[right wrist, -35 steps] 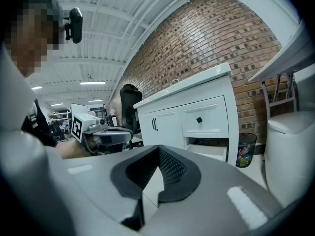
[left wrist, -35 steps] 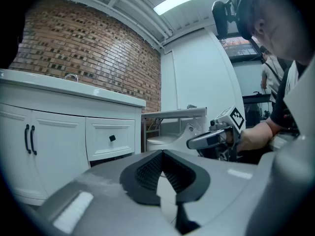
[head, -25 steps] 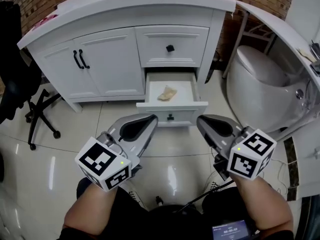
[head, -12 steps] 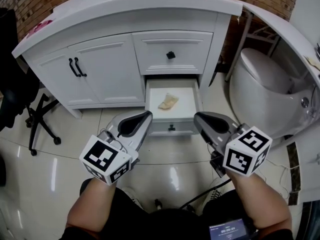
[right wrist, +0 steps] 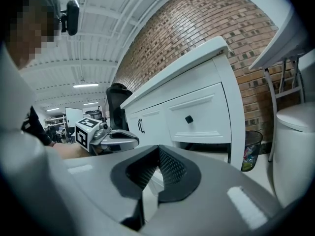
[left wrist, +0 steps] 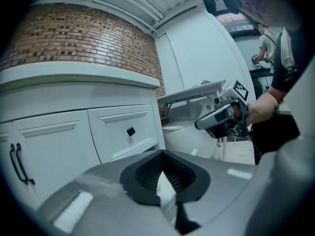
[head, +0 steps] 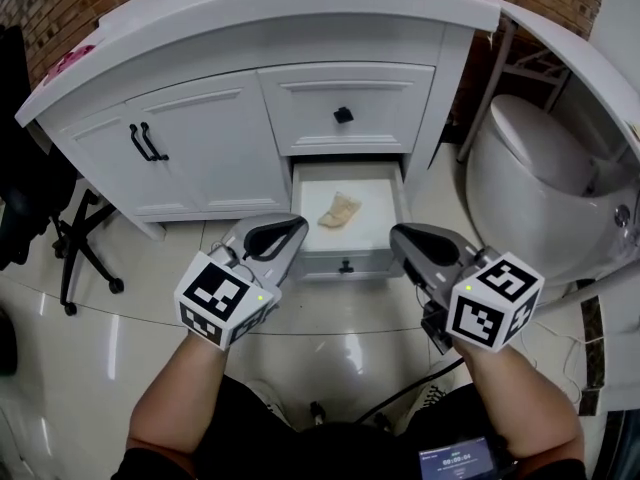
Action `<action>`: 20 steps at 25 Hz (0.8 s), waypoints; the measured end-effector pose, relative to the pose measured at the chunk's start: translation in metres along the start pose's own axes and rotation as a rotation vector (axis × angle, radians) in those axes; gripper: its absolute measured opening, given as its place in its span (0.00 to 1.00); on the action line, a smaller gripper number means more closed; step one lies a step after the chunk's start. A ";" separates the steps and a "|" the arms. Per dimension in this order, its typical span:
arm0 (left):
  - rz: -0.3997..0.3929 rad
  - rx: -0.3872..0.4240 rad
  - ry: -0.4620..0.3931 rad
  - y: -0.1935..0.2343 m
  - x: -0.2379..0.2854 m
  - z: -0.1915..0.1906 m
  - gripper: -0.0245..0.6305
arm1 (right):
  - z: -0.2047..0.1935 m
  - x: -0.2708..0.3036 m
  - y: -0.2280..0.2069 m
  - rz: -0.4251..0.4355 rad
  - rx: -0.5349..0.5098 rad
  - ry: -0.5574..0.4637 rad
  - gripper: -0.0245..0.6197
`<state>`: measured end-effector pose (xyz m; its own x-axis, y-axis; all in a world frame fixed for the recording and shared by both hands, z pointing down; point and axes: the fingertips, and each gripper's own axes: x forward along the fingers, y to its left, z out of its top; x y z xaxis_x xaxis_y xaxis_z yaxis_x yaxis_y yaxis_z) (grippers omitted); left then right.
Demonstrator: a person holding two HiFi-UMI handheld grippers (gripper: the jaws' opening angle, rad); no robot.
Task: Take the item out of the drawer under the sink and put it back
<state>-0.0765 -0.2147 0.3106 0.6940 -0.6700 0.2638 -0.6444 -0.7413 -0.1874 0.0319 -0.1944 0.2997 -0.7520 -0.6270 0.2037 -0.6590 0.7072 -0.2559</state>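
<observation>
The lower drawer (head: 300, 200) of the white vanity stands pulled out, its front panel carrying a small black knob (head: 345, 265). A crumpled tan item (head: 341, 209) lies on the drawer's white floor. My left gripper (head: 294, 226) hovers over the drawer's front left corner, jaws shut and empty. At the drawer's front right corner my right gripper (head: 398, 234) is shut on nothing too. Neither touches the item. The left gripper view shows its shut pads (left wrist: 162, 154) and the right gripper (left wrist: 221, 118) beyond. The right gripper view shows the left gripper (right wrist: 107, 137) past its own shut tips (right wrist: 158, 149).
Above the open drawer is a shut drawer with a black knob (head: 343, 115). Two cabinet doors with black handles (head: 140, 140) are to the left. A white toilet (head: 535, 173) stands on the right, a black office chair (head: 55, 223) on the left, and a waste bin (right wrist: 251, 150) beside the vanity.
Both grippers have moved forward, closer to the open drawer's front corners. The tan item and the drawer have not moved.
</observation>
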 end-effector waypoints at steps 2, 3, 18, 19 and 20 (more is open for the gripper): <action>-0.014 0.054 0.044 0.009 0.010 -0.008 0.05 | 0.000 -0.001 -0.003 -0.001 0.004 -0.001 0.04; -0.019 0.090 0.070 0.015 0.016 -0.012 0.05 | 0.001 -0.001 -0.005 -0.001 0.007 -0.004 0.04; -0.302 0.371 0.606 0.028 0.153 -0.125 0.10 | -0.001 -0.001 -0.013 -0.014 0.027 0.000 0.04; -0.317 0.400 0.623 0.028 0.162 -0.128 0.10 | -0.001 -0.001 -0.013 -0.014 0.027 0.002 0.04; -0.334 0.421 0.640 0.028 0.169 -0.132 0.10 | -0.002 -0.001 -0.013 -0.013 0.027 0.004 0.04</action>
<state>-0.0190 -0.3435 0.4747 0.4287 -0.3542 0.8311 -0.1752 -0.9351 -0.3081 0.0408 -0.2026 0.3047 -0.7431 -0.6352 0.2106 -0.6684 0.6895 -0.2788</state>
